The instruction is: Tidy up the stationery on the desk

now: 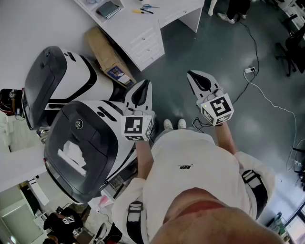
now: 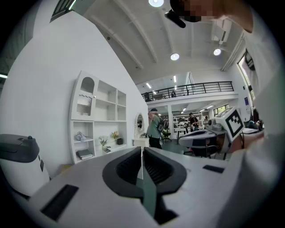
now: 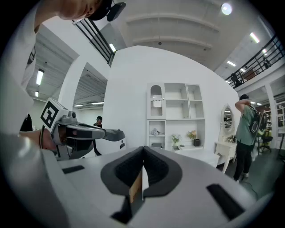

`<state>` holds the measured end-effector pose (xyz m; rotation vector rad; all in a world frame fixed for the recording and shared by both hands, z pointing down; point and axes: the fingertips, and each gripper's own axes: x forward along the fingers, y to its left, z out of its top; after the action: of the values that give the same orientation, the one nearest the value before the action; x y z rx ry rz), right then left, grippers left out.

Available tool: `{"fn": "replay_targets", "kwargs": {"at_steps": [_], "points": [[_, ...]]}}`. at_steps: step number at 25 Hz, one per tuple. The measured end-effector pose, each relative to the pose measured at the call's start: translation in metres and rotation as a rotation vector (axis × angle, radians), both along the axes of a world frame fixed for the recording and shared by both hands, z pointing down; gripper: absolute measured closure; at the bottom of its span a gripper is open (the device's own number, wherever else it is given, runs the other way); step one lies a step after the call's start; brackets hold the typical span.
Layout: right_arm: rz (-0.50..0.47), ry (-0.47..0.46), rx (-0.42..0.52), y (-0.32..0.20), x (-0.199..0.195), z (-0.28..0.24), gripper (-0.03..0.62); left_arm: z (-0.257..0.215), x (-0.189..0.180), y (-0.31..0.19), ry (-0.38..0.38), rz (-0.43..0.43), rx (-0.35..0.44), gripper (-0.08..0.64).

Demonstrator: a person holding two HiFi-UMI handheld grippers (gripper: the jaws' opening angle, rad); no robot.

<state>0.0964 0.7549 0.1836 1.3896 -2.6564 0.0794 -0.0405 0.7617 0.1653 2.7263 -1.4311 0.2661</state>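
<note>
The white desk (image 1: 164, 12) stands far off at the top of the head view. On it lie a yellow pen (image 1: 138, 11), blue scissors (image 1: 149, 6) and a dark notebook (image 1: 108, 9). Both grippers are held level in front of the person, well short of the desk. My left gripper (image 1: 145, 83) is shut, its jaws meeting in a thin line with nothing between them (image 2: 142, 156). My right gripper (image 1: 191, 74) is shut and empty as well (image 3: 142, 156). The gripper views show a white shelf unit (image 3: 176, 120) above the desk.
Two large white and black machines (image 1: 55, 78) (image 1: 88, 147) stand at the left, close to my left gripper. A cardboard box (image 1: 106, 51) leans by the desk drawers (image 1: 145, 43). A cable and plug strip (image 1: 249, 70) lie on the grey floor. Another person (image 3: 247, 129) stands at the right.
</note>
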Motion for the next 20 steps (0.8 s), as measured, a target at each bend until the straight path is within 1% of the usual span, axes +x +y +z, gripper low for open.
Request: {"fn": "replay_targets", "kwargs": {"at_steps": [7,12,20], "points": [[0.004,0.006,0.01,-0.011,0.016,0.004,0.594,0.0,0.025,-0.007,-0.002,-0.024,0.042,0.56],[-0.012,0.008,0.013,-0.024,0.015,0.007,0.595,0.007,0.03,-0.018,-0.013,-0.058,0.054,0.56],[-0.029,0.017,0.022,-0.057,0.014,0.008,0.595,0.012,0.031,-0.05,-0.024,-0.075,0.059,0.56]]}}
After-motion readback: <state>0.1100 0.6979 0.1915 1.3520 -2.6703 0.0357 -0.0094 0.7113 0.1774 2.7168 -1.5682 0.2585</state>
